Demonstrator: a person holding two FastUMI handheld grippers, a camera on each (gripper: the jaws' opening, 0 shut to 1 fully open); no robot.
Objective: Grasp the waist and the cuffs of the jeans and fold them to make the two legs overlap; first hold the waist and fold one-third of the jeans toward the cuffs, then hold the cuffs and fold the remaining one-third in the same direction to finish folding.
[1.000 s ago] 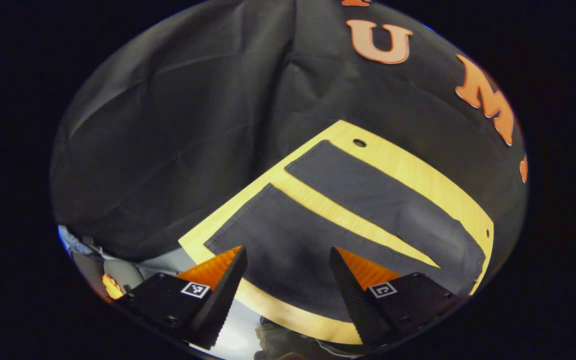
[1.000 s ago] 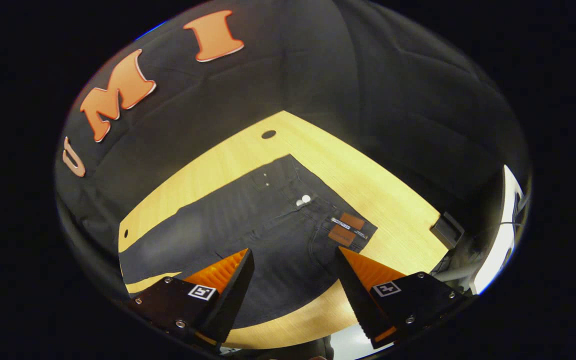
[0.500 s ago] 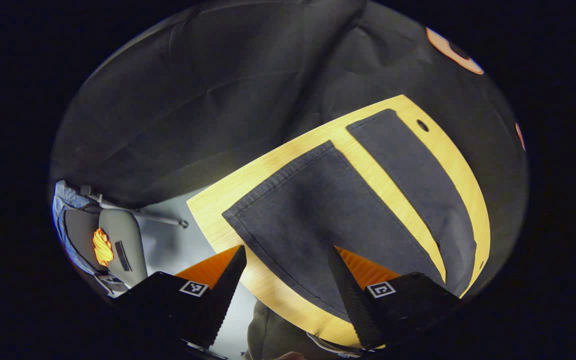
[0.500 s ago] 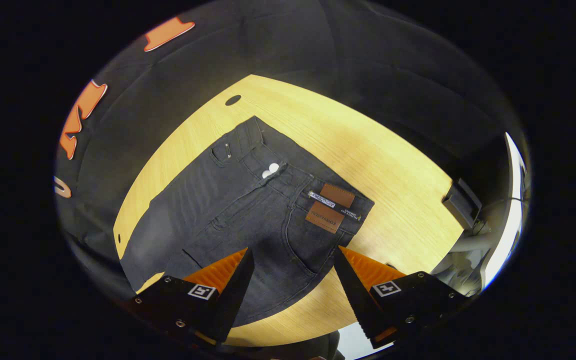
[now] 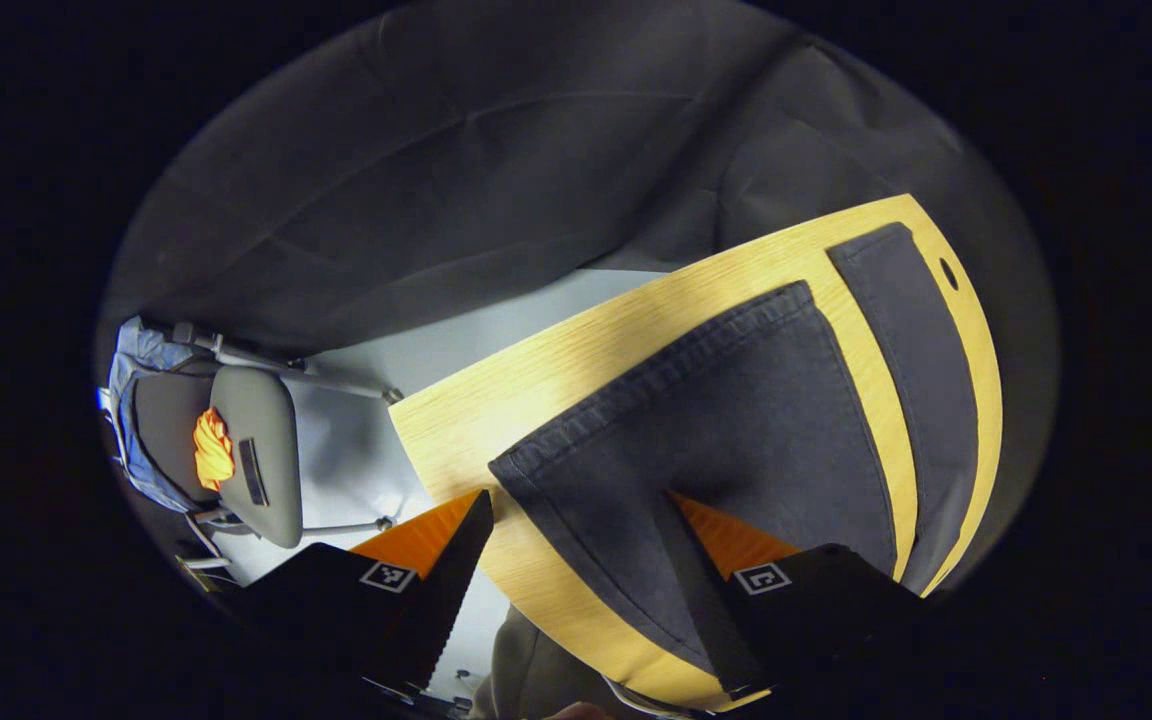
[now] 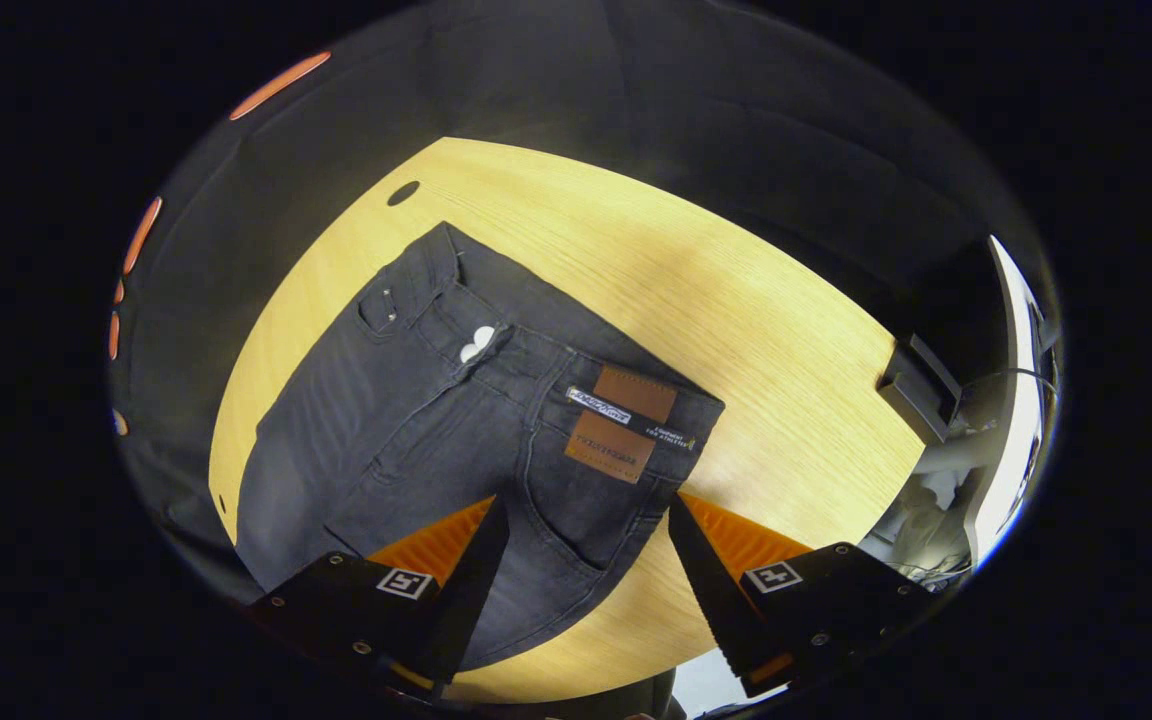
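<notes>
Both grippers, left gripper (image 5: pixel 576 560) and right gripper (image 6: pixel 586 560), gape wide and have dropped closer. Your near cuff (image 5: pixel 536 470) and waist (image 6: pixel 576 385), now lower-centre, look ready for grasping; the jeans (image 6: pixel 416 420) lie unfolded.

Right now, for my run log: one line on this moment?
jeans flat, unfolded | left gripper open near cuff | right gripper open near waist | nothing grasped

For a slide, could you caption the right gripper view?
Open right gripper poised over the waist of dark jeans spread on a wooden table.
</notes>
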